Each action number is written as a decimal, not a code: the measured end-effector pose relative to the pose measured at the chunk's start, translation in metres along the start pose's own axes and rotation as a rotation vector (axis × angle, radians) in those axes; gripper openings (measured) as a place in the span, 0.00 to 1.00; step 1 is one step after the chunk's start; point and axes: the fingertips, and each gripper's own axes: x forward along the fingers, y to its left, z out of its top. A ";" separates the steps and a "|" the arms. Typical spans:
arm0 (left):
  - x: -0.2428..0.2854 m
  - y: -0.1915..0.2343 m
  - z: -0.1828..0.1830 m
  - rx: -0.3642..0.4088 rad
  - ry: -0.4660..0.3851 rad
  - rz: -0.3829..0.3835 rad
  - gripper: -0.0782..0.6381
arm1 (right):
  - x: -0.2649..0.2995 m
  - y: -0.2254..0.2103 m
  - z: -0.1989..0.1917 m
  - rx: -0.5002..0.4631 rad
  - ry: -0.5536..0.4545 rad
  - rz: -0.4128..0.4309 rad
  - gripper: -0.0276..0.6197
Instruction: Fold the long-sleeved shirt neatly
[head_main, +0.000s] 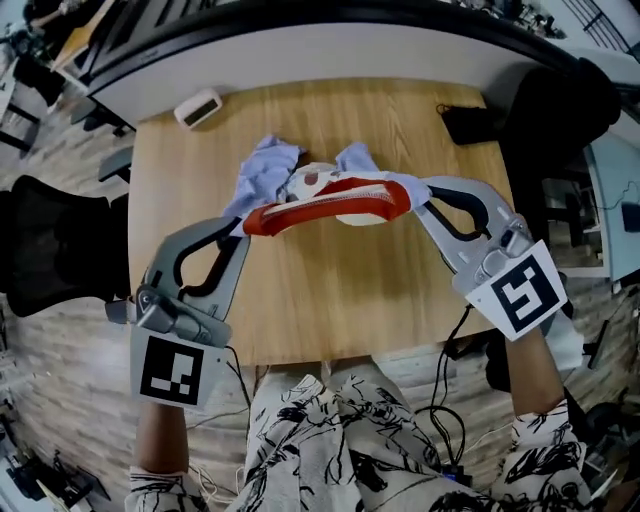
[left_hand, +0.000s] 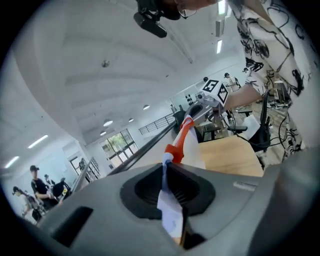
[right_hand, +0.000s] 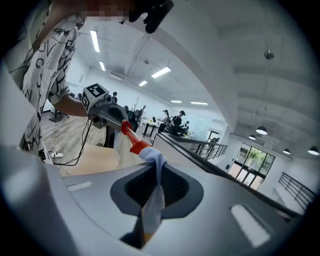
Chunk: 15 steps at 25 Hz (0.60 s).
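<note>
**Grip condition.** The left gripper (head_main: 243, 225) was clenched on the long-sleeved shirt (head_main: 330, 200); its own view showed a thin fold of pale cloth pinched between jaws that were nearly together. The right gripper (head_main: 420, 195) was clenched in the same way on the opposite end of the same edge.

**Garment position.** The shirt hung between the two grippers over the middle of the table (head_main: 330, 300), somewhat toward its far edge. The red band (head_main: 325, 208) was drawn out in a line from one grip to the other. The pale blue sleeves (head_main: 265, 170) bunched loosely on the far side of the table from the band. Whether the hanging cloth touched the table could not be determined.

**Reason for the hold.** Gripping one edge at two separated points probably let the body of the shirt hang and straighten under its own weight, so it could be laid flat on the table before folding.

**Clearances.** A white device (head_main: 197, 108) lay at the table's far left corner and a black object (head_main: 470, 122) at its far right corner, both apart from the shirt.
</note>
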 end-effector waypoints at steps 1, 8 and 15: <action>-0.004 0.005 0.012 0.022 -0.018 0.008 0.15 | -0.007 -0.005 0.010 -0.006 -0.007 -0.011 0.08; -0.026 0.034 0.069 0.088 -0.075 0.016 0.15 | -0.040 -0.025 0.077 -0.118 -0.076 -0.018 0.08; -0.055 0.038 0.127 0.243 -0.109 0.057 0.15 | -0.085 -0.034 0.134 -0.223 -0.133 -0.095 0.08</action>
